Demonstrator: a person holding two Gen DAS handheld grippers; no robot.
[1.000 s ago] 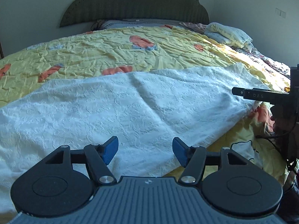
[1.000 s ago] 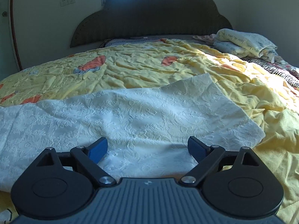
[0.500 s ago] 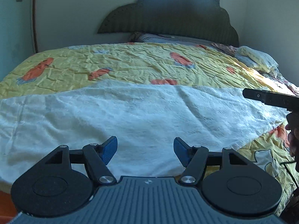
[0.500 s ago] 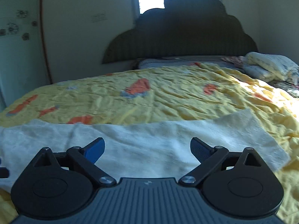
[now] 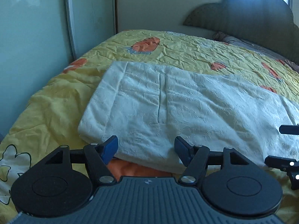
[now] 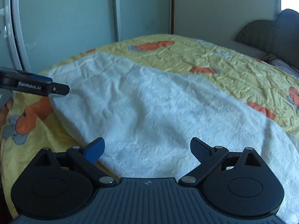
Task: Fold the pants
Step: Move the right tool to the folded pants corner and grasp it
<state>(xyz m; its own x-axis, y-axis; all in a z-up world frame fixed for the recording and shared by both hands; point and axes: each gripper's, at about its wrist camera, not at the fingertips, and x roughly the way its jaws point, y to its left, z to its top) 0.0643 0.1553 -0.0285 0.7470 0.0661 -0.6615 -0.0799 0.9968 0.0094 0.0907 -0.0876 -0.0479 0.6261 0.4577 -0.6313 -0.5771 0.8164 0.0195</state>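
Note:
White textured pants (image 5: 186,108) lie flat across the yellow bedspread, waistband end toward the left. They also show in the right wrist view (image 6: 158,112). My left gripper (image 5: 146,150) is open and empty, just short of the near edge of the waistband end. My right gripper (image 6: 147,150) is open and empty over the near edge of the pants, further right. The left gripper also shows from the side at the left of the right wrist view (image 6: 37,86).
The bed carries a yellow quilt (image 5: 183,50) with orange prints. Pale green wardrobe doors (image 5: 37,28) stand past the bed's left side. A dark scalloped headboard (image 5: 252,13) is at the far right. The bed's near edge is right below both grippers.
Both grippers have swung left along the bed, from the leg end toward the waistband end. The wardrobe has come into view. Both stay open.

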